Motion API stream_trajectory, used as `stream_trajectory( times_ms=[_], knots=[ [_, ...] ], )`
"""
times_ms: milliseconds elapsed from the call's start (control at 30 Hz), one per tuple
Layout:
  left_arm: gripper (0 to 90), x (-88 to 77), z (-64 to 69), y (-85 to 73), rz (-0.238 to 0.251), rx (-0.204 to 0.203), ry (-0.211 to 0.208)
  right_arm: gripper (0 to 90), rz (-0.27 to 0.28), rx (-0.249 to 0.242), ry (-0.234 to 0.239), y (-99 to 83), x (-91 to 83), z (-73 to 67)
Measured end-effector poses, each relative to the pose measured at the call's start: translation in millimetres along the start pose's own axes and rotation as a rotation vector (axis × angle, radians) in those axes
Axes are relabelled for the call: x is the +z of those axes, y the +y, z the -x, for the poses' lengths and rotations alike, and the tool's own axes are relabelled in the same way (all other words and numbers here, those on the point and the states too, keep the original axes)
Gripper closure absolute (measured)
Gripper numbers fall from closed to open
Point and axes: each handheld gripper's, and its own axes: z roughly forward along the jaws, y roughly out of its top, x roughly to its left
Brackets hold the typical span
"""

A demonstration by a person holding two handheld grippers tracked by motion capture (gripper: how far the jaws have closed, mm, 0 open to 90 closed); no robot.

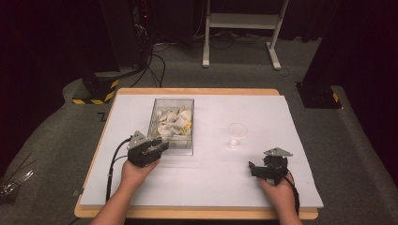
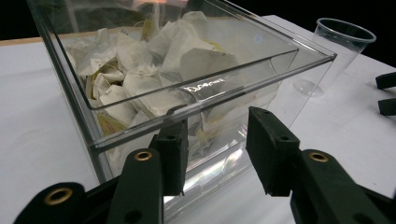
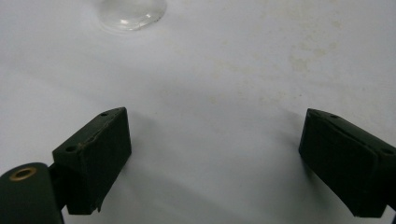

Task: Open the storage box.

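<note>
A clear plastic box (image 1: 171, 144) holding several crumpled white and yellow tea bags (image 1: 174, 123) stands left of the table's middle. In the left gripper view the box (image 2: 140, 123) rises right in front of my jaws, its bags (image 2: 187, 51) heaped inside. My left gripper (image 1: 159, 147) sits at the box's near left corner, open, nothing between its fingers (image 2: 175, 154). A clear plastic cup (image 1: 237, 135) stands upright right of the box. My right gripper (image 1: 252, 169) rests low near the front right, wide open over bare table, with the cup base (image 3: 130, 11) ahead.
The white board (image 1: 206, 173) lies on a wooden table edge (image 1: 197, 213). Beyond the table stand a white frame (image 1: 241, 28), cables and black stands with yellow-black feet (image 1: 96, 91). The right gripper's jaw tips (image 2: 386, 93) show at the right edge of the left gripper view.
</note>
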Motion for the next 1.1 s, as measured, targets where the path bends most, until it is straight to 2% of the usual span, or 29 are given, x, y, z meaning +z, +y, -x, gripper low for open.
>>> stream_trajectory(
  times_ms=[167, 467, 533, 1100],
  knots=[
    [61.8, 3.6, 0.0, -1.8, -0.008, 0.003, 0.004, 9.0, 0.000, -0.001, -0.001, -0.1, -0.1, 0.0],
    [67.1, 4.8, 6.0, -8.0, 0.014, 0.016, 0.022, 9.2, 0.001, -0.002, -0.002, -0.1, -0.2, -0.2],
    [69.6, 4.4, 5.1, -9.3, 0.024, 0.008, 0.022, 9.1, 0.001, -0.002, -0.002, -0.1, -0.2, -0.2],
    [72.2, -6.0, 10.2, -11.8, 0.009, 0.016, 0.018, 9.4, 0.001, -0.003, -0.007, -0.3, -0.5, -0.7]
  ],
)
